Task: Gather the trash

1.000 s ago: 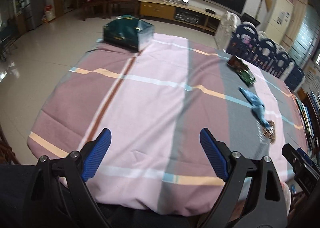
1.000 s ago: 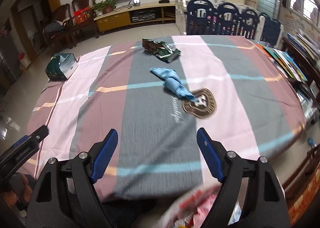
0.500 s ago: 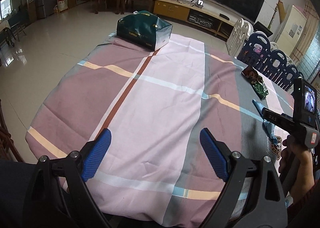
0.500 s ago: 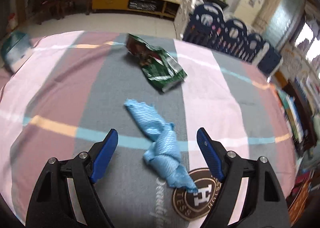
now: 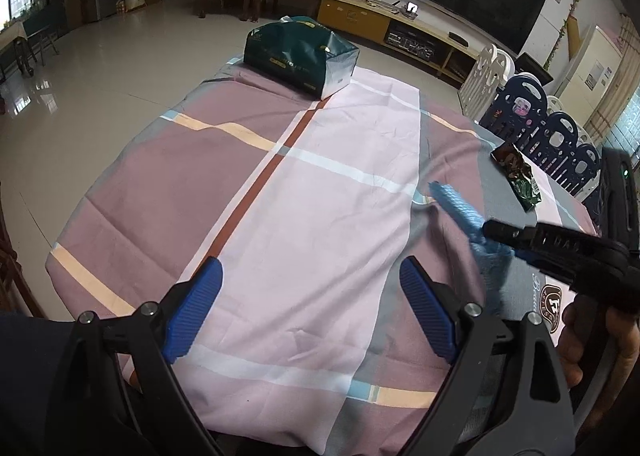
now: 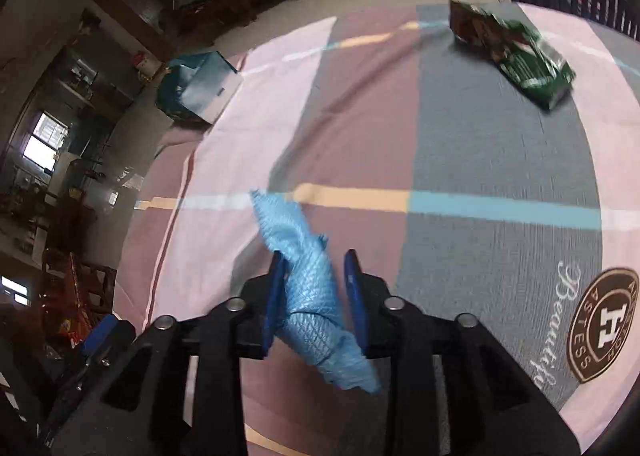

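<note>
One teal bag point(image 5: 302, 56) stands far off; right hand-held gripper point(image 6: 316, 288) pinches blue cloth point(image 6: 310, 284), left point(image 5: 308, 304) spread.

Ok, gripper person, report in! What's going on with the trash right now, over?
Right gripper fingers closed around the crumpled blue cloth. Left gripper open, holding nothing. Green snack wrapper lies uncollected on the tablecloth. Nothing in the way.
</note>
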A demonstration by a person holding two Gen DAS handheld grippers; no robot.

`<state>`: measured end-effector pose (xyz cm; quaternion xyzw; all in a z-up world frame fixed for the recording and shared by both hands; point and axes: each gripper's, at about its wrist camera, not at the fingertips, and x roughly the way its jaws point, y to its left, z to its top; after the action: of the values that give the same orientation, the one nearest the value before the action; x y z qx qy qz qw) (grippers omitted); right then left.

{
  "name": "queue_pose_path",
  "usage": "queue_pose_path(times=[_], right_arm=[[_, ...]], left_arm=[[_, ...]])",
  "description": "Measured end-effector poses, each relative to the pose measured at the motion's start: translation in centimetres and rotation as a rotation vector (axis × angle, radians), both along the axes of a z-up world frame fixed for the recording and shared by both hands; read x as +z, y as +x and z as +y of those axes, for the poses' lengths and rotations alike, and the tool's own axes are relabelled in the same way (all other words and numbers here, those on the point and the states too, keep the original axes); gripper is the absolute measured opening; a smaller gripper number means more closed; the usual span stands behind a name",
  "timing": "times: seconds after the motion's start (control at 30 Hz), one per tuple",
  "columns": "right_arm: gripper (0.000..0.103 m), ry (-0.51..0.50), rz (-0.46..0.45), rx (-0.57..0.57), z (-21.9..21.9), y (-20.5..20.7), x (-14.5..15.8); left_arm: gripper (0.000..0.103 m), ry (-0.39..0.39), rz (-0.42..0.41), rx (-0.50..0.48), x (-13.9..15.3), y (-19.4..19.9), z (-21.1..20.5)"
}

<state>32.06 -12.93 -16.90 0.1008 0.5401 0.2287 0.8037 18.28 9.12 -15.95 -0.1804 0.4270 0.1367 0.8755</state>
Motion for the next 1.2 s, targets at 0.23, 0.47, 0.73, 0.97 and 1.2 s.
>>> queue_pose_path(times=[0.23,0.47,0.73,0.97,1.2], right_arm=[[0.088,-0.538,-0.339,-0.303,-2.9,10.2,2.2],[0.066,-0.709,-0.249,-0.185,-4.9,17.4,-2.7],[0.023,-0.379,-0.156,-0.078,-3.7,10.7,-3.0],[0.022,-0.299,-0.136,0.248,4.6,-3.9,-1.7],[0.022,-0.093,-0.173,-0.071,-3.2,-11.1,2.4]], left_arm=[[0.09,-0.054,0.028,-0.004,-0.9,0.4,0.5],[0.09,-0.181,-0.036,-0.007,-1.4,0.6,1.2],[0.09,-0.245,-0.03,-0.037,-2.0,1.0,0.7],[0.09,-0.231,-0.041,0.012,-1.4,0.5,1.7],[0.09,-0.299,0.018,-0.101,-2.5,1.7,0.3]])
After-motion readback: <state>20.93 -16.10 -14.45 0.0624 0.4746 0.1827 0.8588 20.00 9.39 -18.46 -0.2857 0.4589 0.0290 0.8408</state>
